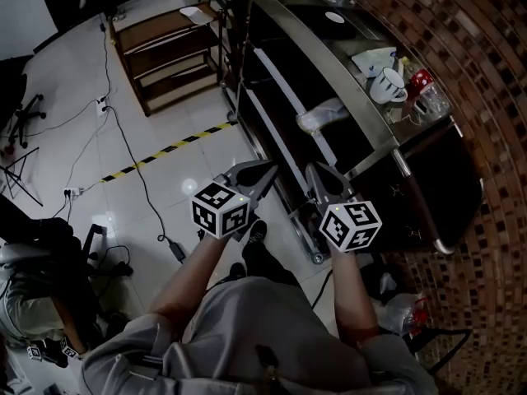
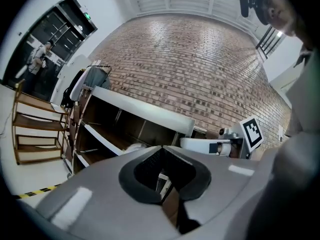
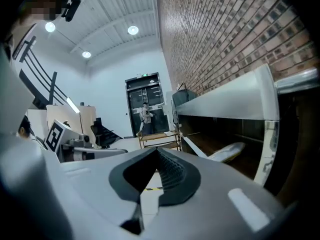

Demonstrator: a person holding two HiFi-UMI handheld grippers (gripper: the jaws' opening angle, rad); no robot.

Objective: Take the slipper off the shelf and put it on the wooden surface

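– Hand-held grippers first: left hand-held gripper [image 2: 162, 148], jaws pressed together, nothing between them. Likewise the right hand-held gripper [image 3: 157, 149], closed tight and empty.
– Noted. Slipper?
– Slipper [image 1: 319, 118], pale, lying on a dark tier of the metal-framed shelf [image 1: 280, 81]. It is ahead of both tips, nearer the right one. Neither touches it.
– Anything else stored there?
– Shelf top, beyond the right hand-held gripper: small clutter [image 1: 402, 87], white and clear pieces, too small to name.
– Wooden surface?
– Wooden rack [image 1: 165, 52], open tiers, ahead-left of the left hand-held gripper, well apart. Sheet of paper [image 1: 196, 13] on its top.
– Room?
– Pale tiled floor [image 1: 74, 97] below. Black-and-yellow tape [image 1: 169, 148] and cables [image 1: 136, 171] cross it to the left. Brick wall [image 1: 486, 81] to the right.
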